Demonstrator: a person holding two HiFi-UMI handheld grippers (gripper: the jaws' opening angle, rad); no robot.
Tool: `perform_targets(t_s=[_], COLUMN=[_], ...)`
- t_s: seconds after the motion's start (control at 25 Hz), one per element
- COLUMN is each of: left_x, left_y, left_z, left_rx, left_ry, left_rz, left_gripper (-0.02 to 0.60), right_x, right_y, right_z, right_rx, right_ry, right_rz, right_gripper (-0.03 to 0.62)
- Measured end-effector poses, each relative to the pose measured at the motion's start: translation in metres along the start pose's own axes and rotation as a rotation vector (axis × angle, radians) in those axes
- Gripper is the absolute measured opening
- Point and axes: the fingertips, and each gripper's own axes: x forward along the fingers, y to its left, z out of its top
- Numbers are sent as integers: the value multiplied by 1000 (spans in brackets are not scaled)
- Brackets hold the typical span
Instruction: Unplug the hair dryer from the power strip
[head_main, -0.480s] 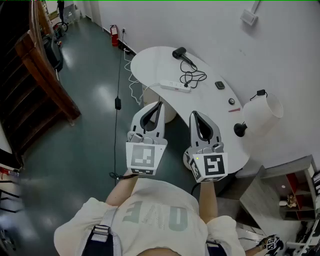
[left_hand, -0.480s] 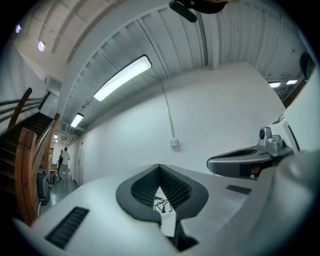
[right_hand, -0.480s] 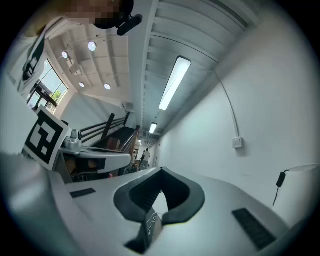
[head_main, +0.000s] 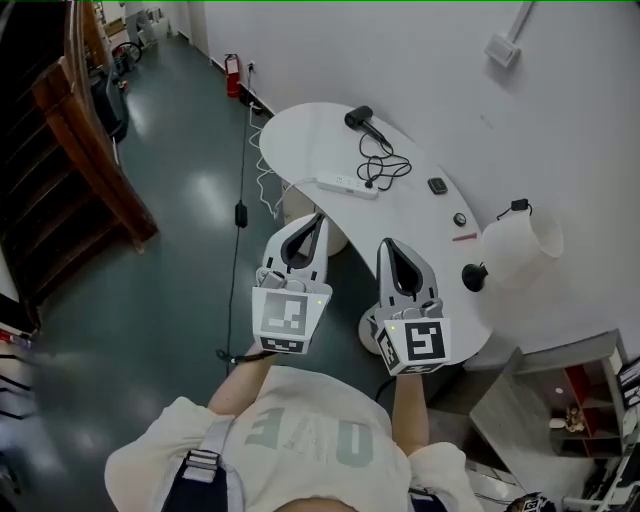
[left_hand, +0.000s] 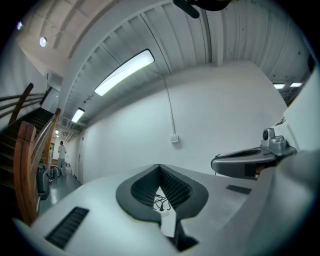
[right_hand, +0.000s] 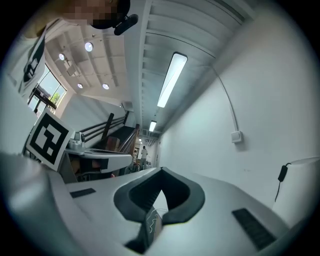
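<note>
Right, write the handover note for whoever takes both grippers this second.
Left gripper: shut, empty, in the air short of the table.
Right gripper: shut, empty, alongside the left.
Hair dryer lies at the table's far end. Its cord coils toward the power strip by the table's left edge.
Done: nothing, neither gripper touches anything.
Left: reach the strip and pull the plug, which appears plugged in but is too small to confirm.

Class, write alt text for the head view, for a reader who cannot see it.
A person holds the left gripper and right gripper, both shut, before a curved white table bearing a black hair dryer, its cord and a white power strip.
</note>
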Motion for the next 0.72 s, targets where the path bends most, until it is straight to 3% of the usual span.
perform_targets(t_s=[0.24, 0.48, 0.72], left_x=[13, 36, 77], left_y=[-4, 3, 16], left_z=[-11, 3, -8], left_rx=[23, 62, 67], left_ry=[17, -22, -24], left_rz=[-4, -15, -16], left_gripper=[5, 5, 5], right_x=[11, 35, 75], right_y=[-6, -5, -25], right_z=[-10, -12, -4], right_rx=[72, 31, 7], right_ry=[-23, -13, -51], right_rz=[50, 107, 138], right_gripper=[3, 3, 3])
